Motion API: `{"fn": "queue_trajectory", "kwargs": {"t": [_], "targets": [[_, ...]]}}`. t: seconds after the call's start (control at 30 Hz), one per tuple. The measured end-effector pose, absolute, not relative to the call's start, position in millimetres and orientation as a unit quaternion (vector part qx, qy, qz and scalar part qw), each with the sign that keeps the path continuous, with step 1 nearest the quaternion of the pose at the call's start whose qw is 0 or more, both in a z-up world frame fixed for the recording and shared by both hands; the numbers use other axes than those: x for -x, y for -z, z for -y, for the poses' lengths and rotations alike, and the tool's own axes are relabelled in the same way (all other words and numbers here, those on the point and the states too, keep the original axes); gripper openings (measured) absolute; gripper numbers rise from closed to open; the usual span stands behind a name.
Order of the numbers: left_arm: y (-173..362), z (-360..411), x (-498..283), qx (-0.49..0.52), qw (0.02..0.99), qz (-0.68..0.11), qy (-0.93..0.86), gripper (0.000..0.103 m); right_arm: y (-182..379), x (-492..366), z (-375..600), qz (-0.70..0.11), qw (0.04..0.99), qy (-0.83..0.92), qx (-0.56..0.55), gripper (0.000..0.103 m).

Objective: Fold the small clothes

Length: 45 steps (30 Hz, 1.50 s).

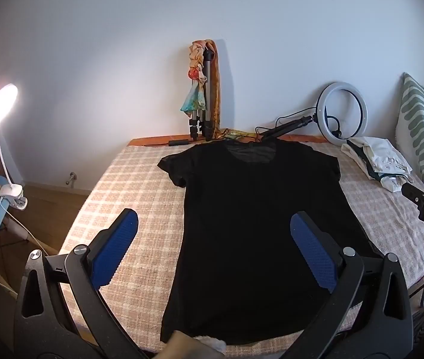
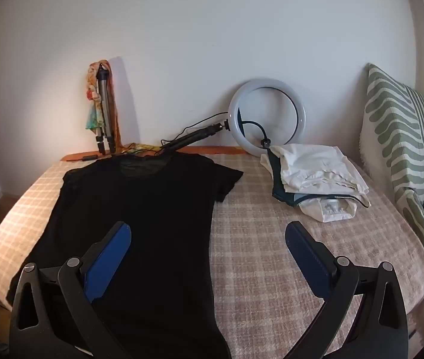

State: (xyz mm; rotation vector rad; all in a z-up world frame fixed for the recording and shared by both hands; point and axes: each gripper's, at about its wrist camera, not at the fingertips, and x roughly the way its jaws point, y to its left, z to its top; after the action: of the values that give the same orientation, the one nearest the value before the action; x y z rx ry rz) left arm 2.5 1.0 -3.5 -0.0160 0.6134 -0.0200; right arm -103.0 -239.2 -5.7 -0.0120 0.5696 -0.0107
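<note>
A black T-shirt (image 1: 253, 209) lies spread flat on the checked bed cover (image 1: 128, 185), collar toward the far wall, sleeves out. It also shows in the right wrist view (image 2: 146, 209). My left gripper (image 1: 213, 224) is open and empty, held above the shirt's lower left part. My right gripper (image 2: 207, 233) is open and empty, held above the shirt's lower right edge and the checked bed cover (image 2: 271, 239). Neither gripper touches the cloth.
A pile of folded white and dark clothes (image 2: 313, 176) lies at the right rear of the bed. A ring light (image 2: 267, 116) and a tripod with a scarf (image 2: 104, 110) lean on the wall. A striped pillow (image 2: 403, 149) stands at right. A lit lamp (image 1: 1, 110) is clipped at left.
</note>
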Motion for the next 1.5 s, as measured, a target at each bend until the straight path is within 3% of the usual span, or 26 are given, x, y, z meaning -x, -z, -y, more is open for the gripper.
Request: {"fn": "queue_trajectory", "kwargs": {"t": [1.5], "targets": [[-7.5,3.8,3.0,-0.002,0.959,-0.284,-0.009,0.103,7.2,101.9,241.5,-0.283,0.959,0.023,0.022,0.102]]}}
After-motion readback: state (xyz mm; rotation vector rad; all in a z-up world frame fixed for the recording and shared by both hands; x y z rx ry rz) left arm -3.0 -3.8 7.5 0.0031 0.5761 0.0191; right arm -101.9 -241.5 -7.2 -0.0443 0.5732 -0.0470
